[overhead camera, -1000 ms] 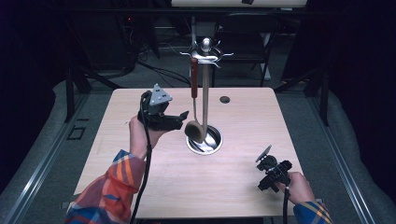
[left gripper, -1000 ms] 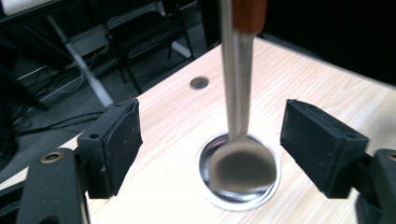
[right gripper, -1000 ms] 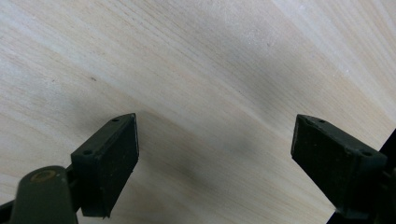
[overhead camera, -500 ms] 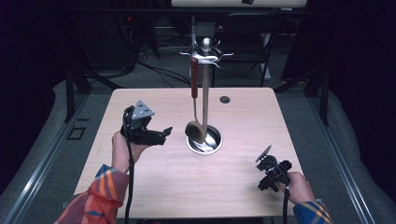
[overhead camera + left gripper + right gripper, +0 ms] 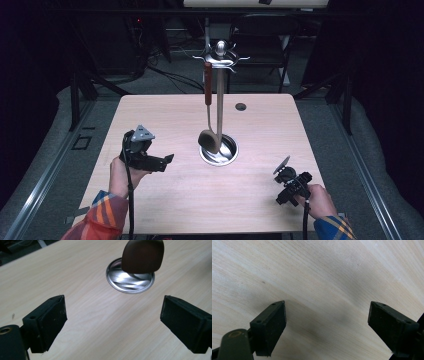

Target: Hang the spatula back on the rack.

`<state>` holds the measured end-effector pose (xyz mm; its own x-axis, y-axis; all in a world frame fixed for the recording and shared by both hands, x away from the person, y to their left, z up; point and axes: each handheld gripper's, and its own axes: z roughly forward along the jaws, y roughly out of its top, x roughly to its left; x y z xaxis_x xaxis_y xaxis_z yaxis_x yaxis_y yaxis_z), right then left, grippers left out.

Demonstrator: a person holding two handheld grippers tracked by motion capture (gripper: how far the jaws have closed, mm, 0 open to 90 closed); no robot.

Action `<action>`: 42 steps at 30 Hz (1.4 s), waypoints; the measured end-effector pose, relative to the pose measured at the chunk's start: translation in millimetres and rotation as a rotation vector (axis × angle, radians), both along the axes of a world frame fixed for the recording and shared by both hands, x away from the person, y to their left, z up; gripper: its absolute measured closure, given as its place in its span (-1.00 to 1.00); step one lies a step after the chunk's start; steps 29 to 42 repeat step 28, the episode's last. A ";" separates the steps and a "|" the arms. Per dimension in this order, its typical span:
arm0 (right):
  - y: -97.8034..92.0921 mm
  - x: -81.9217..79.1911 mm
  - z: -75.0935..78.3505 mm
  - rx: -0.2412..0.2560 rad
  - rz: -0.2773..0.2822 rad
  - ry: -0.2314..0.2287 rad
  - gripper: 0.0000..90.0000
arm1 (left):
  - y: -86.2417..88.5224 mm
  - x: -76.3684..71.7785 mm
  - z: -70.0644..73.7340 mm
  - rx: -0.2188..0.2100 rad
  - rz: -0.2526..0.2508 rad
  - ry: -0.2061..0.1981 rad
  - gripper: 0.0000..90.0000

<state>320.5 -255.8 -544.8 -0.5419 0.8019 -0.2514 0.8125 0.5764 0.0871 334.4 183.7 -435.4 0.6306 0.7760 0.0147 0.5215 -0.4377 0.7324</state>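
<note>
Your left gripper (image 5: 169,159) has its jaws spread wide with nothing between them; in the left gripper view the wooden spoon (image 5: 143,255) hangs ahead at about 12 o'clock, above the round metal base (image 5: 130,281). Seen from the high view, you hold that gripper above the table (image 5: 165,210) at roughly 9 o'clock from the stand (image 5: 220,100), near it but apart. The spoon (image 5: 209,135) hangs from a hook at the stand's top, its bowl just over the base's 9 o'clock edge. Your right gripper (image 5: 280,169) is also released, jaws wide over bare wood, sitting at about 4 o'clock from the stand near the table's front edge.
</note>
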 end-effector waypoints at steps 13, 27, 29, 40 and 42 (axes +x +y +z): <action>0.5 -0.5 -0.6 -0.012 0.012 -0.003 -0.68 | 10.8 -14.9 -45.5 0.074 0.005 0.131 -0.97; 0.4 0.1 -2.4 -0.025 0.017 0.001 -0.67 | 10.2 -7.5 -87.1 0.155 0.006 0.256 -1.00; 0.5 0.0 -2.4 -0.025 0.018 0.000 -0.67 | 9.6 -7.5 -87.3 0.158 0.005 0.253 -1.00; 0.5 0.0 -2.4 -0.025 0.018 0.000 -0.67 | 9.6 -7.5 -87.3 0.158 0.005 0.253 -1.00; 0.5 0.0 -2.4 -0.025 0.018 0.000 -0.67 | 9.6 -7.5 -87.3 0.158 0.005 0.253 -1.00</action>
